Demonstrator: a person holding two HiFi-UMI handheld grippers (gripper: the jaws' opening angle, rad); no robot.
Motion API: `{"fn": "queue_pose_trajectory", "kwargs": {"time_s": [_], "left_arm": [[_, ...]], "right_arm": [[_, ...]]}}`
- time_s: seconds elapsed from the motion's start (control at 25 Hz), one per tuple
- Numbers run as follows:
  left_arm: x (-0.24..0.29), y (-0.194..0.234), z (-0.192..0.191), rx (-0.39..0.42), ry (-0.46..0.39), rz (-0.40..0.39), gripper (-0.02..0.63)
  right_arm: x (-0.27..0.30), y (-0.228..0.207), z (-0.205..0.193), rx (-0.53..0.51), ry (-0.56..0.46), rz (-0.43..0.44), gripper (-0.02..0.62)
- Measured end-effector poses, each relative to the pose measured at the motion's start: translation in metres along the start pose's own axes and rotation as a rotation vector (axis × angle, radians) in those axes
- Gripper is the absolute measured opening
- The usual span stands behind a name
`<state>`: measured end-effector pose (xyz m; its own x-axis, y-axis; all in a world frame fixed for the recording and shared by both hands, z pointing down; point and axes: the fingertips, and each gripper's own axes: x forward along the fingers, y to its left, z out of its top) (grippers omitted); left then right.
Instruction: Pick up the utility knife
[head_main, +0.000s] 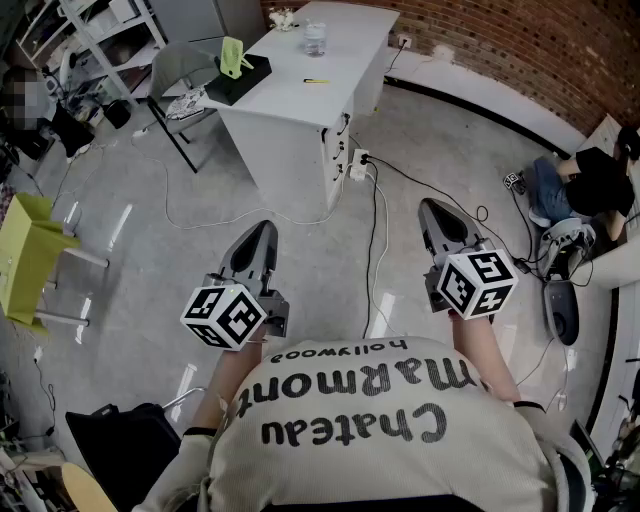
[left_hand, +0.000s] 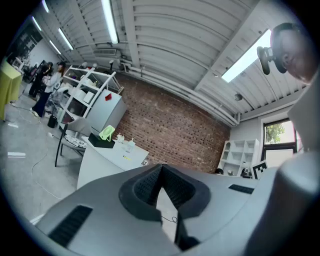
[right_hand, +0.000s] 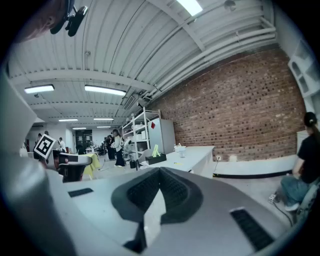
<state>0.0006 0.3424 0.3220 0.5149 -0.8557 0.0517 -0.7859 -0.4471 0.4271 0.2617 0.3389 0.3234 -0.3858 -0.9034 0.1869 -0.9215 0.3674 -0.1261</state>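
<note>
A small yellow utility knife (head_main: 316, 81) lies on a white table (head_main: 290, 105) far ahead of me. It shows as a tiny yellow streak on the tabletop in the left gripper view (left_hand: 126, 158) and the right gripper view (right_hand: 177, 163). My left gripper (head_main: 264, 228) and right gripper (head_main: 432, 206) hang over the grey floor, well short of the table. Both point toward it. Each is shut with nothing between its jaws, as the left gripper (left_hand: 161, 166) and right gripper (right_hand: 160, 170) show in their own views.
On the table stand a black box with a green object (head_main: 237, 72) and a water bottle (head_main: 314, 38). A grey chair (head_main: 185, 72) is at its left. Cables (head_main: 374, 215) run across the floor. A yellow-green table (head_main: 22, 255) is left; a crouching person (head_main: 592, 185) is right.
</note>
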Motion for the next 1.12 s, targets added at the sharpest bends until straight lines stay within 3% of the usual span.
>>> {"fn": "queue_pose_trajectory", "kwargs": {"time_s": [0.36, 0.68, 0.96, 1.12], "left_arm": [[0.014, 0.02, -0.004, -0.04, 0.03, 0.012, 0.002], [0.046, 0.086, -0.009, -0.107, 0.066, 0.045, 0.002], [0.112, 0.145, 0.044, -0.107, 0.05, 0.009, 0.002], [0.15, 0.18, 0.083, -0.109, 0.022, -0.025, 0.002]], "right_arm": [[0.032, -0.005, -0.014, 0.048, 0.039, 0.011, 0.003], [0.096, -0.004, -0.025, 0.153, 0.073, 0.018, 0.003], [0.186, -0.009, 0.003, 0.247, 0.069, -0.006, 0.003], [0.239, -0.009, 0.029, 0.251, 0.046, -0.015, 0.003]]}}
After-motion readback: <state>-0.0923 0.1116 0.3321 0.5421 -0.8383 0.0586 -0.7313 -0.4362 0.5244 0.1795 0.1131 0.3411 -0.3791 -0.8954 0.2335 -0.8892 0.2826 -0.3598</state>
